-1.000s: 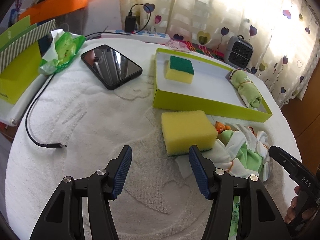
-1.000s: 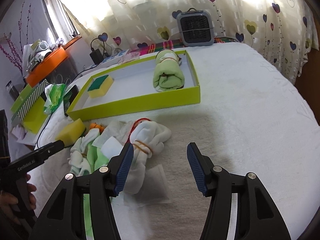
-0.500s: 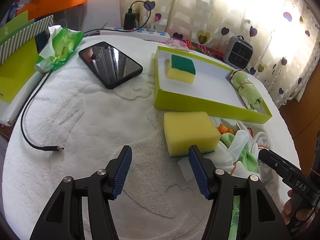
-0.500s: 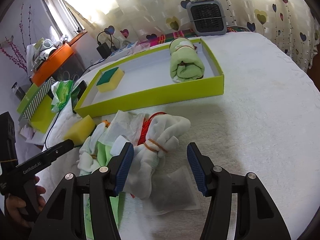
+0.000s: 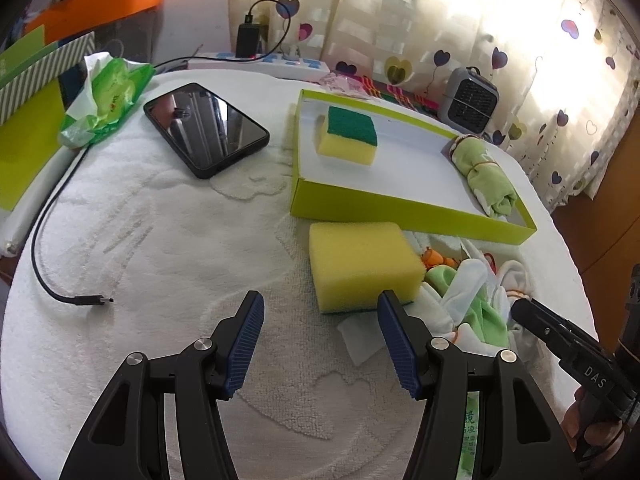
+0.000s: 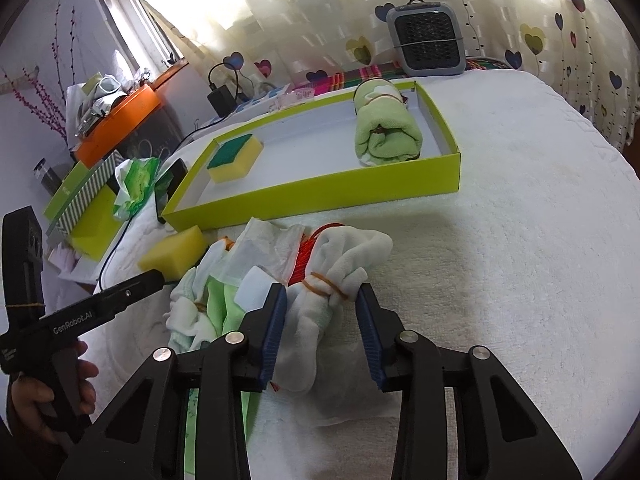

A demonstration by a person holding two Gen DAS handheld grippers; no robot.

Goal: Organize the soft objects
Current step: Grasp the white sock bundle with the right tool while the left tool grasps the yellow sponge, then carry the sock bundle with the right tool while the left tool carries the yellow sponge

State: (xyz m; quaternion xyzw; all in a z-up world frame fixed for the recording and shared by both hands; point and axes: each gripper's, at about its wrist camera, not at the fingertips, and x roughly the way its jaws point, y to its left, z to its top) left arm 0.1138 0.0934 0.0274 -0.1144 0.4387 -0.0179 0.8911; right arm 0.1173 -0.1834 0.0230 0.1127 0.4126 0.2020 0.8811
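We hold the right gripper (image 6: 322, 320) over the pile of cloths on the white towel (image 6: 500, 240) that covers the table. Its jaws have just been closing, and now the blue pads stand on both sides of a white cloth bundle (image 6: 332, 276) tied with a rubber band; the pads touch the cloth and pinch it. The bundle lies in front of the green tray (image 6: 320, 196), at the right end of a heap of white and green cloths (image 6: 208, 300).

The left gripper (image 5: 320, 336) hangs above the towel with its jaws spread wide and nothing between them. Just beyond its right finger lies a yellow sponge (image 5: 360, 264), outside the tray and touching the cloth heap.

Inside the tray we see a sponge with a green top (image 5: 348, 136) near the left end and a rolled green towel (image 5: 486, 176) at the right end. A black phone (image 5: 206, 128) lies left of the tray, with a cable (image 5: 52, 248) near it.
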